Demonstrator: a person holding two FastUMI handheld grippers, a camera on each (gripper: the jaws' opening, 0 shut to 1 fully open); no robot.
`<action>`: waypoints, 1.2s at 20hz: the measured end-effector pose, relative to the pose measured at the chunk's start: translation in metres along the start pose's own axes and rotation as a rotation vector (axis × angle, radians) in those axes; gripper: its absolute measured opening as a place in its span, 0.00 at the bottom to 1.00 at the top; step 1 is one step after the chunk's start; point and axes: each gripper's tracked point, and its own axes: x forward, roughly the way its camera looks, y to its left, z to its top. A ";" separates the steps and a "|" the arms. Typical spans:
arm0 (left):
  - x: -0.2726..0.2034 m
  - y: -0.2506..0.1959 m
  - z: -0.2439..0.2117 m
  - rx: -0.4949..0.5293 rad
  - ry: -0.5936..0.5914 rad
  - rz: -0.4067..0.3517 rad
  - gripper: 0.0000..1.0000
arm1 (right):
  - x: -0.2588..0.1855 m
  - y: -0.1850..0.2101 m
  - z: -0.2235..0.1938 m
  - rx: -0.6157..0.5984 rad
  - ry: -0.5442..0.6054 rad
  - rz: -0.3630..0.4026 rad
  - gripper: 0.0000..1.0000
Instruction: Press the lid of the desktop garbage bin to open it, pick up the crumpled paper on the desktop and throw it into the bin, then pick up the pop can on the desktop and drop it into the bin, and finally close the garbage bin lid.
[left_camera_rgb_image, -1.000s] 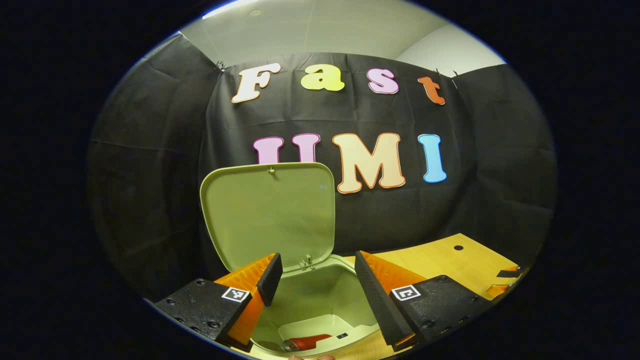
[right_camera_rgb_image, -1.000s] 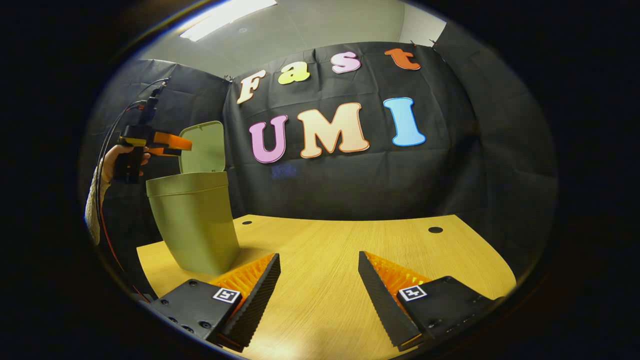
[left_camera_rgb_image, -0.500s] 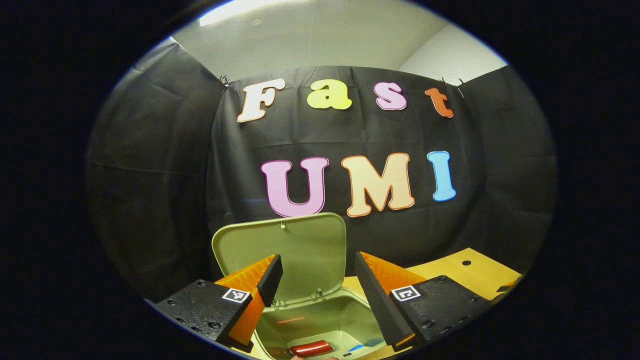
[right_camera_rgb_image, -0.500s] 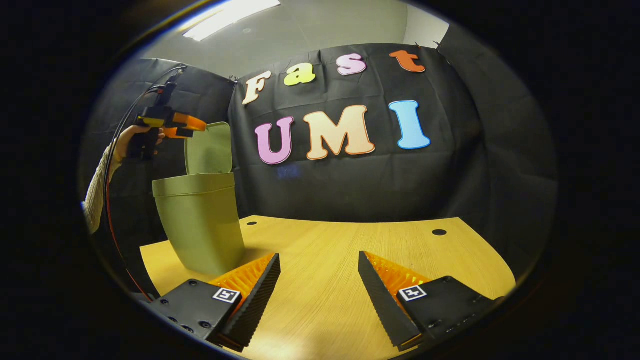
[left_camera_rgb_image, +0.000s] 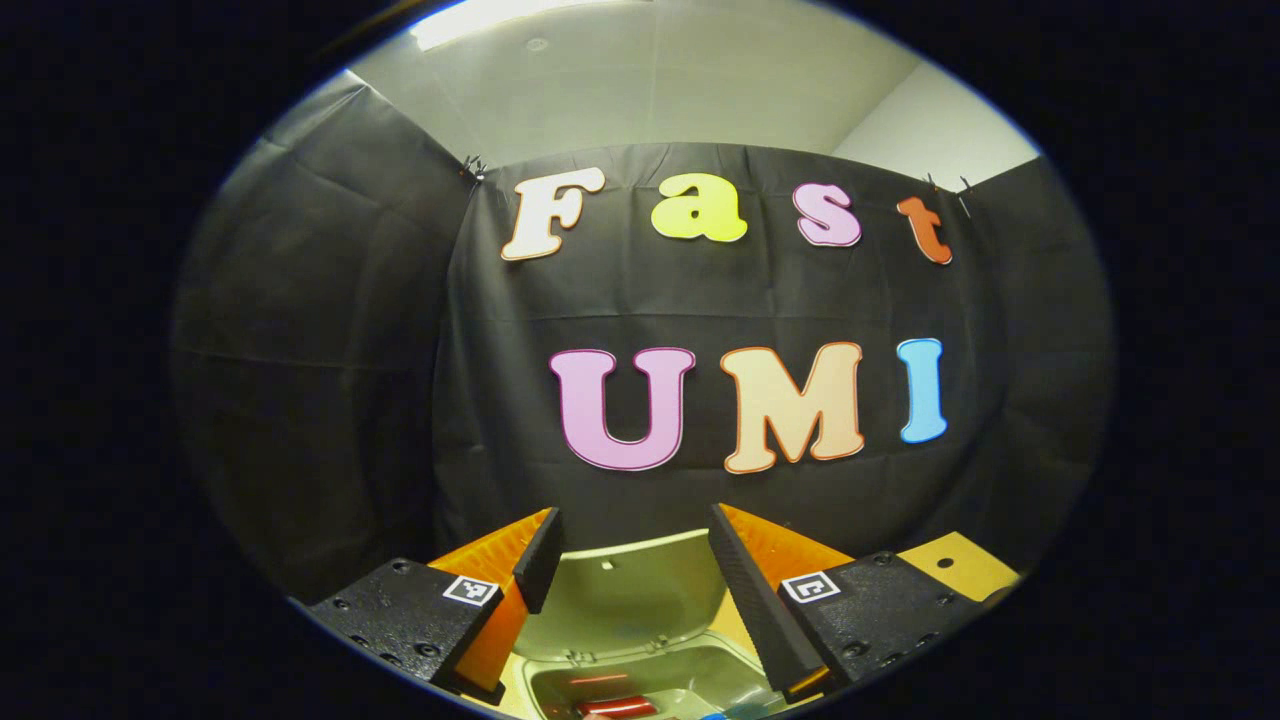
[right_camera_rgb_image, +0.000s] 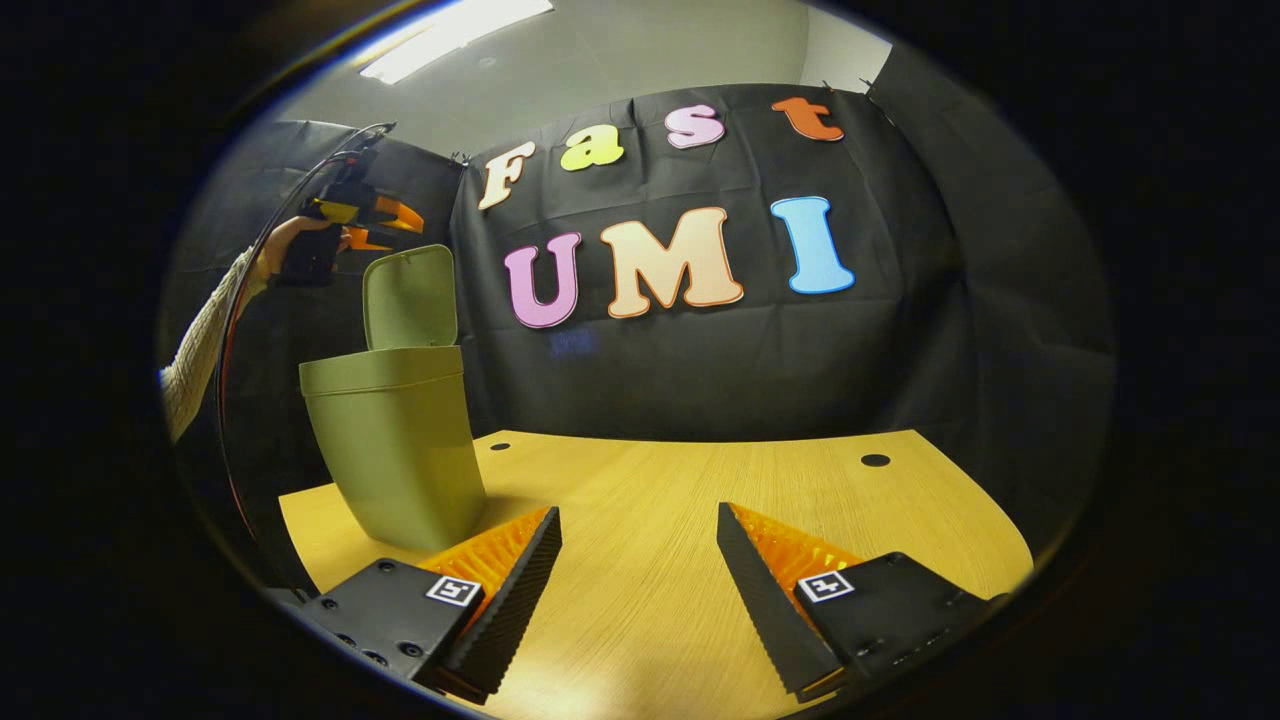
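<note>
A: What stands around the garbage bin (right_camera_rgb_image: 395, 450)?

B: It sits on the wooden surface (right_camera_rgb_image: 680, 520), near that surface's left end in the right gripper view, with its lid (right_camera_rgb_image: 410, 298) raised upright at the back. The black cloth wall (right_camera_rgb_image: 900, 330) hangs behind the bin. Nothing blocks the bin's open mouth.

A: And the pop can?

B: In the left gripper view a red pop can (left_camera_rgb_image: 618, 707) lies inside the bin, on the bottom.

A: The grippers?

B: The left gripper (left_camera_rgb_image: 628, 560) hangs above the bin, jaws apart and empty; a hand (right_camera_rgb_image: 285, 240) and a knitted sleeve (right_camera_rgb_image: 200, 350) hold it up beside the lid's top edge. The right gripper (right_camera_rgb_image: 638, 560) is low over the surface, to the right of the bin, jaws apart, holding nothing.
</note>
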 end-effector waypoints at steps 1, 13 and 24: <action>0.004 0.003 0.003 0.019 -0.001 0.011 0.87 | 0.001 0.000 -0.001 -0.001 0.005 -0.001 0.99; 0.044 0.003 -0.022 0.005 0.074 0.014 0.88 | 0.002 -0.007 -0.007 0.003 0.024 -0.013 0.99; -0.019 -0.022 -0.040 -0.087 0.072 -0.098 0.93 | -0.001 0.007 -0.003 -0.003 0.012 0.029 0.99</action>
